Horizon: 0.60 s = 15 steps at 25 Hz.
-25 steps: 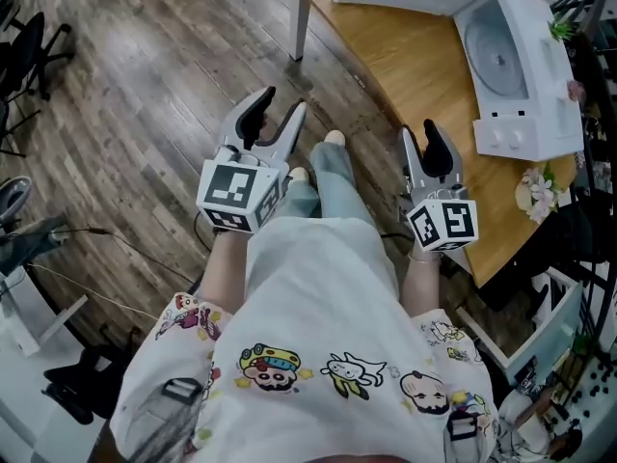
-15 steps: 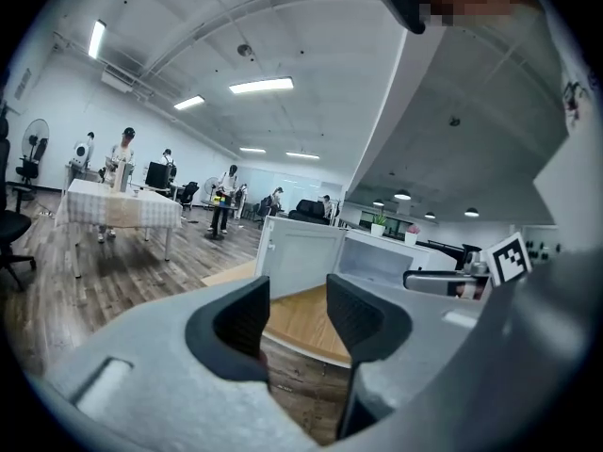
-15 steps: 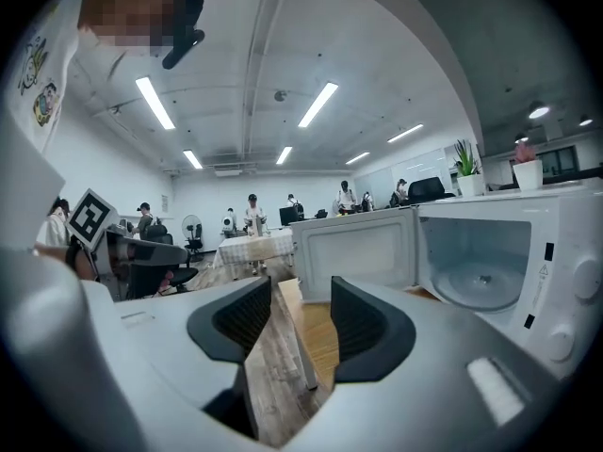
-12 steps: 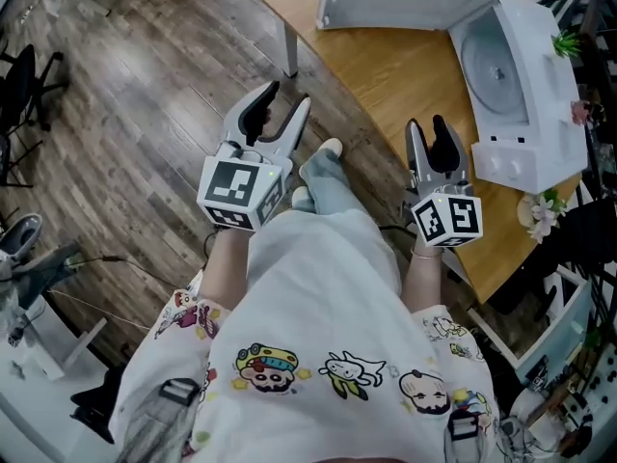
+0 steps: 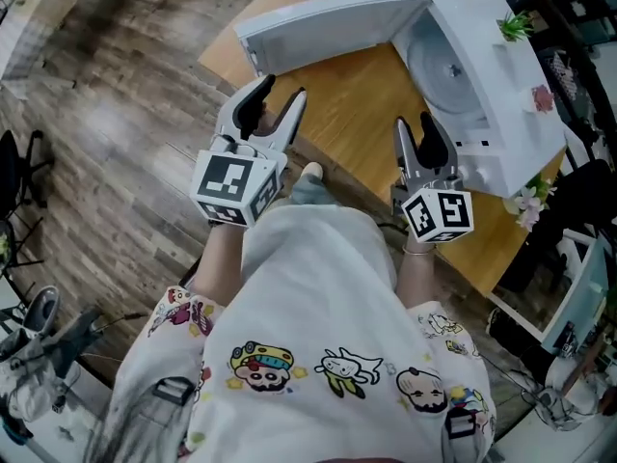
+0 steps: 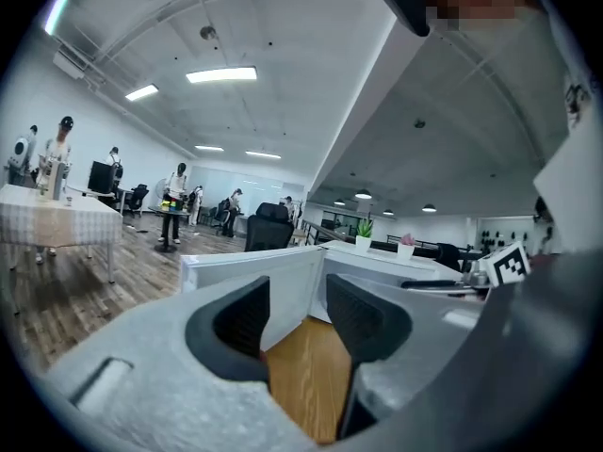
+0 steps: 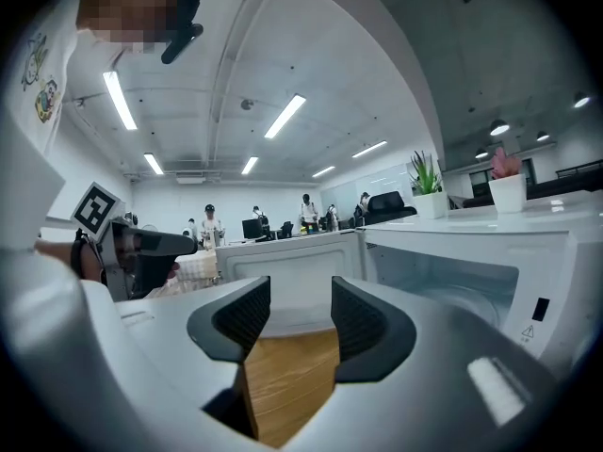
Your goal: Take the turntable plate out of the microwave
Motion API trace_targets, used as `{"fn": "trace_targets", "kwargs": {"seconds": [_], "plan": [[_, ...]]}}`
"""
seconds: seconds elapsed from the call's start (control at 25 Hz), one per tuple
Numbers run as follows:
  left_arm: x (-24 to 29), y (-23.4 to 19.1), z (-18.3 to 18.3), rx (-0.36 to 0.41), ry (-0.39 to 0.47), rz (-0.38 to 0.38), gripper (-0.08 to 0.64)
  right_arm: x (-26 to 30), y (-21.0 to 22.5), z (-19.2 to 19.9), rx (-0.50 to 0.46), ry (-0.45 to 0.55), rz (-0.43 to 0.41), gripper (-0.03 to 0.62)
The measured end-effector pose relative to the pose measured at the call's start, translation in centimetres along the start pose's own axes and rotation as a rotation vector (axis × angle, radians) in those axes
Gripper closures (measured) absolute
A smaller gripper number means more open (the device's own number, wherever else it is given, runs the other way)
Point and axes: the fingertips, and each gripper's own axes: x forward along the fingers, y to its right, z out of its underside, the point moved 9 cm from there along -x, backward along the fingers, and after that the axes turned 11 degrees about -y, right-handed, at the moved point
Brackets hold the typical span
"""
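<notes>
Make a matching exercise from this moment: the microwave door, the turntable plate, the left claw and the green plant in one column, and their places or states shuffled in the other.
Column one
1. microwave door
2. turntable plate
3. left claw
4. green plant

Column two
A. stands on top of the microwave
B. swung wide open
C. lies inside the microwave
D. open, with nothing between its jaws

Pairs: 1-B, 2-C, 3-D, 4-A
</notes>
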Motion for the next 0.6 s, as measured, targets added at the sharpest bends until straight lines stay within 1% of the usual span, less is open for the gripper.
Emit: {"fn": "trace_targets", "kwargs": {"seconds": [0.12,0.28,0.48,0.6], "plan": [[3.6,0.9,-1.3,0.038,-0.02,0.089,0.376,-0.4,1.8,0.0,0.033,0.017,0.065,0.396],[7.7,2.4,-2.5,0.088,-0.056,0.21,0.376,-2.2,3.7,0.3,0.087,0.044,0.184,0.396],[11.8,4.7,-3.6,0.129,-0.088,0.325,0.376,-4.8,5.7,0.9,0.139,0.058,0.313,0.396],[14.1,5.9,-4.1,0.16,-0.118,0.408,0.376,-6.4,6.0,1.5,0.186,0.072,0.405,0.396]]}}
